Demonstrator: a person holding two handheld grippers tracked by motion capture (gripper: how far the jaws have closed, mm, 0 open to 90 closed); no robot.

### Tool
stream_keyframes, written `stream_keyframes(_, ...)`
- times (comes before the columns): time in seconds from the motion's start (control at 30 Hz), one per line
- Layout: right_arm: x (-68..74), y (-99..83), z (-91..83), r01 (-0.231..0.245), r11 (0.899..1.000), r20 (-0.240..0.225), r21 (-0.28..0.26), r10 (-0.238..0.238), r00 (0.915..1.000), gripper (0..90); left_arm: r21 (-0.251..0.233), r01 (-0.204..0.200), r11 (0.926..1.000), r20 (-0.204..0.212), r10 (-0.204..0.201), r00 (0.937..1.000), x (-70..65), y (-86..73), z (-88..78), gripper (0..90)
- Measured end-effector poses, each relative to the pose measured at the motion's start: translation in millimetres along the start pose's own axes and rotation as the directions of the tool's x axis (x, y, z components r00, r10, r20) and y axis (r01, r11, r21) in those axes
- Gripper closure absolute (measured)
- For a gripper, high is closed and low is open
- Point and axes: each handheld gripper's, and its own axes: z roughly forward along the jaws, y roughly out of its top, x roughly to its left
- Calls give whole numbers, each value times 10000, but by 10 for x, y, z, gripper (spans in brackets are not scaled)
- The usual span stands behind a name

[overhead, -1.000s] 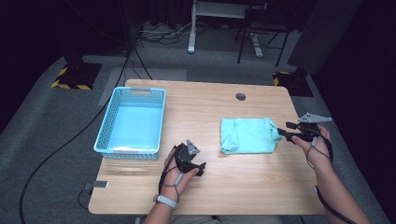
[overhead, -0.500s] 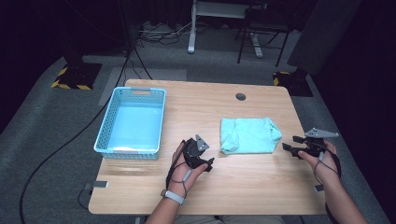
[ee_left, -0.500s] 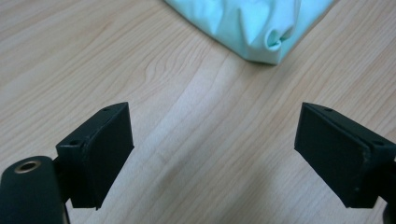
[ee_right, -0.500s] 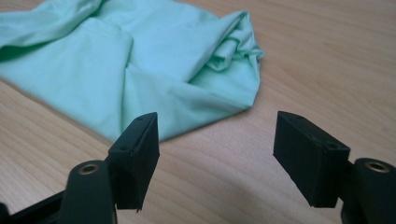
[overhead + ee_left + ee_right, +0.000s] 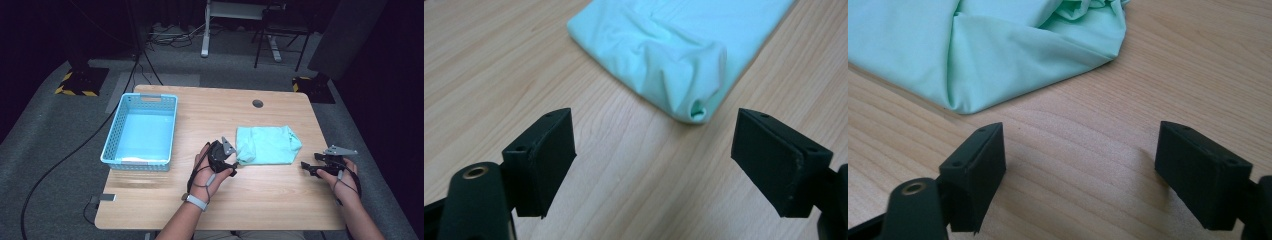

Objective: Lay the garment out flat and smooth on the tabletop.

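The folded mint-green cloth [image 5: 267, 145] lies flat on the wooden table [image 5: 200, 210], right of centre, with a bunched, rolled edge along its right end. The left gripper [image 5: 231, 162] sits just off the cloth's lower left corner, held in the person's left hand [image 5: 210, 175]. In the left gripper view its two black jaws stand wide apart over bare wood, with nothing between them; the cloth [image 5: 674, 55] lies ahead, its rolled corner pointing back toward the gap. These jaws have just been closing slightly, and they remain clearly open. The right gripper [image 5: 306, 166] is held in the right hand [image 5: 340, 175] near the table's right edge, a little apart from the cloth's lower right corner. In the right gripper view its jaws are also spread wide above bare wood and hold nothing; the cloth [image 5: 973, 55] lies ahead and to the left, not touching either jaw. These jaws have just been opening. A light blue plastic basket [image 5: 112, 150] stands on the left part of the table, well apart from the cloth and both grippers. A dark round hole [image 5: 257, 103] shows in the tabletop beyond the cloth.
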Motion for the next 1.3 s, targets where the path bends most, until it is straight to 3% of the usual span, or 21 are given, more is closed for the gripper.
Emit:
stream_keyframes(0.27, 4, -5, -1, 56, 10000, -40, -9, -56, 10000, 197, 40, -176, 9998, 196, 175, 9997, -78, 214, 169, 226)
stream_keyframes(0.53, 2, -7, -3, 63, 10000, -63, -15, -63, 10000, 200, 113, -166, 9998, 243, 163, 9996, -145, 292, 340, 222)
stream_keyframes(0.67, 1, -7, -4, 60, 10000, -72, -19, -60, 10000, 200, 171, -365, 9992, 333, 359, 9988, -200, 346, 428, 227)
stream_keyframes(0.83, -1, -8, -4, 65, 10000, -83, -27, -65, 9999, 203, 265, -915, 9955, 404, 904, 9951, -276, 421, 559, 273)
stream_keyframes(0.93, -4, -9, -5, 73, 10000, -100, -37, -74, 9999, 205, 504, -1283, 9905, 468, 1260, 9909, -314, 441, 657, 357)
stream_keyframes(1.0, -5, -9, -6, 83, 10000, -102, -36, -84, 9999, 206, 696, -1303, 9890, 549, 1266, 9904, -314, 432, 728, 434)
stream_keyframes(1.07, -6, -10, -6, 88, 10000, -106, -42, -88, 9999, 206, 803, -1241, 9890, 698, 1186, 9905, -299, 420, 786, 512)
stream_keyframes(1.17, -7, -10, -6, 88, 10000, -116, -44, -88, 9999, 206, 848, -1038, 9910, 750, 975, 9924, -292, 412, 806, 710)
stream_keyframes(1.3, -7, -10, -6, 90, 9999, -113, -45, -91, 9999, 207, 749, -947, 9927, 381, 921, 9950, -272, 417, 732, 833)
